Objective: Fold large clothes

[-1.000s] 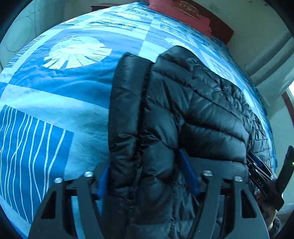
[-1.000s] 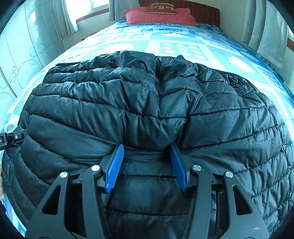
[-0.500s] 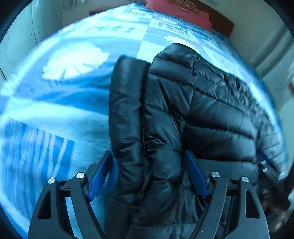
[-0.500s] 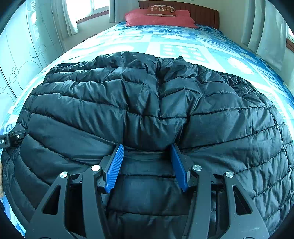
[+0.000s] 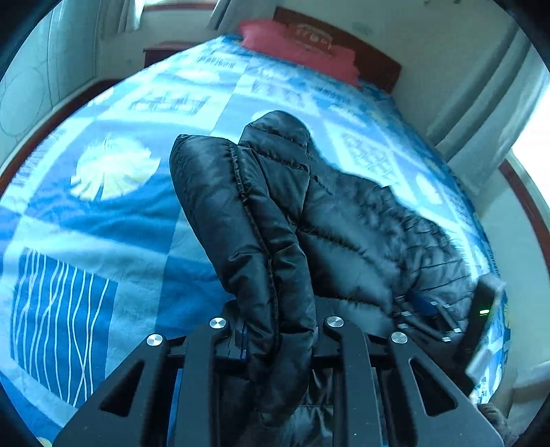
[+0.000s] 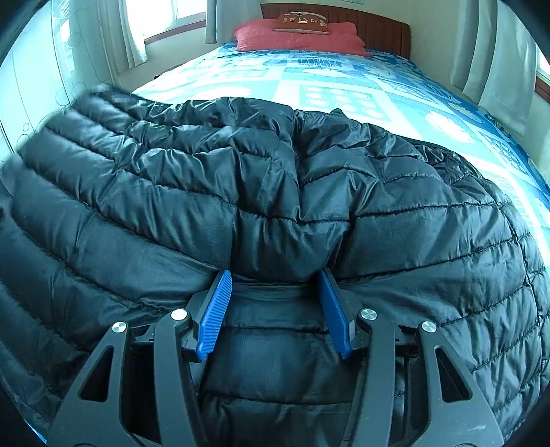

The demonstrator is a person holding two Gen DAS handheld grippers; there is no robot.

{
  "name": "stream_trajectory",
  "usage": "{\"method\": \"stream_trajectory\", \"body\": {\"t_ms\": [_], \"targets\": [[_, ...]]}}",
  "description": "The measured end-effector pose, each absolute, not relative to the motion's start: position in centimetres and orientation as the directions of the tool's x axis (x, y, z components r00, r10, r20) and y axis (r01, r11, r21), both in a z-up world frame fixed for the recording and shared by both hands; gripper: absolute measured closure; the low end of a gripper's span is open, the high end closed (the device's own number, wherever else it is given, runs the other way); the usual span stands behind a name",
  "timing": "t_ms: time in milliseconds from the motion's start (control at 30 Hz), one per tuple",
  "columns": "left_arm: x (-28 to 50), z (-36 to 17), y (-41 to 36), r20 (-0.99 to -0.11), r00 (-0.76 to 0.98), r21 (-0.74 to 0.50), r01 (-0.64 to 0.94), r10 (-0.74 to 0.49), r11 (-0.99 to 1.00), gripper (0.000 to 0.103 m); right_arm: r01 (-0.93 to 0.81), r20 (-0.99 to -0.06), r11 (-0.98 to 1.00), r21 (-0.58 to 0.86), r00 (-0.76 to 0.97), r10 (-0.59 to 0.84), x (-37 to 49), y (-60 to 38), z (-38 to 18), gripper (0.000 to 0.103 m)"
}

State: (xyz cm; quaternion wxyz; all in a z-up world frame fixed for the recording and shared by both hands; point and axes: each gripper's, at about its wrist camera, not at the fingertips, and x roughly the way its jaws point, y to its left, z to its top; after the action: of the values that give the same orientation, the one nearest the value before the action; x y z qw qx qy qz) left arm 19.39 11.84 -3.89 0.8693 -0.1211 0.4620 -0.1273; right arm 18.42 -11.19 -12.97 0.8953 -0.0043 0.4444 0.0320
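A black quilted puffer jacket (image 5: 343,220) lies on a blue patterned bed (image 5: 103,220). My left gripper (image 5: 278,330) is shut on the jacket's near left edge, a thick fold bunched between its jaws and lifted off the bed. In the right wrist view the jacket (image 6: 275,192) fills most of the frame. My right gripper (image 6: 273,302) has its blue pads (image 6: 215,309) around a bunched part of the jacket's near edge, pinching it. The right gripper also shows at the far right of the left wrist view (image 5: 429,309).
A red pillow (image 6: 295,34) lies at the wooden headboard (image 6: 378,24) at the far end of the bed. Curtains (image 6: 498,51) hang at the right, a window (image 6: 178,17) at the left. Bare bedspread lies left of the jacket (image 5: 86,275).
My left gripper has closed on the jacket's edge and lifted it, tilting the view up. The left side of the jacket has risen in the right wrist view. The right gripper keeps its hold.
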Motion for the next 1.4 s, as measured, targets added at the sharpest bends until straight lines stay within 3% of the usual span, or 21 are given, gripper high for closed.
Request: {"method": "stream_trajectory", "body": {"t_ms": [200,333,467,867,1400], "targets": [[18.3,-0.3,7.9,-0.746,0.567,-0.305,0.176,-0.350,0.936,0.081,-0.019,-0.794,0.998,0.065,0.604,0.063,17.2,-14.1,-10.1,0.051],[17.7,1.1,3.0,-0.741,0.571,-0.261,0.239,-0.353,0.935,0.081,0.015,-0.767,0.999,0.037,0.641,0.019,14.9,-17.5,-7.3,0.044],[17.3,1.1,-1.8,-0.758,0.559,-0.206,0.284,-0.336,0.936,0.081,0.066,-0.749,0.998,0.007,0.662,-0.038,12.6,-21.6,-5.5,0.044],[16.1,-2.6,-14.3,-0.799,0.568,-0.003,0.325,-0.198,0.946,0.081,0.208,-0.724,0.978,0.036,0.680,-0.118,6.8,-32.3,-3.7,0.043],[15.4,-8.7,-22.6,-0.837,0.514,0.008,0.356,-0.189,0.934,0.081,0.301,-0.740,0.951,0.074,0.655,-0.150,4.3,-37.6,-5.0,0.043]]}}
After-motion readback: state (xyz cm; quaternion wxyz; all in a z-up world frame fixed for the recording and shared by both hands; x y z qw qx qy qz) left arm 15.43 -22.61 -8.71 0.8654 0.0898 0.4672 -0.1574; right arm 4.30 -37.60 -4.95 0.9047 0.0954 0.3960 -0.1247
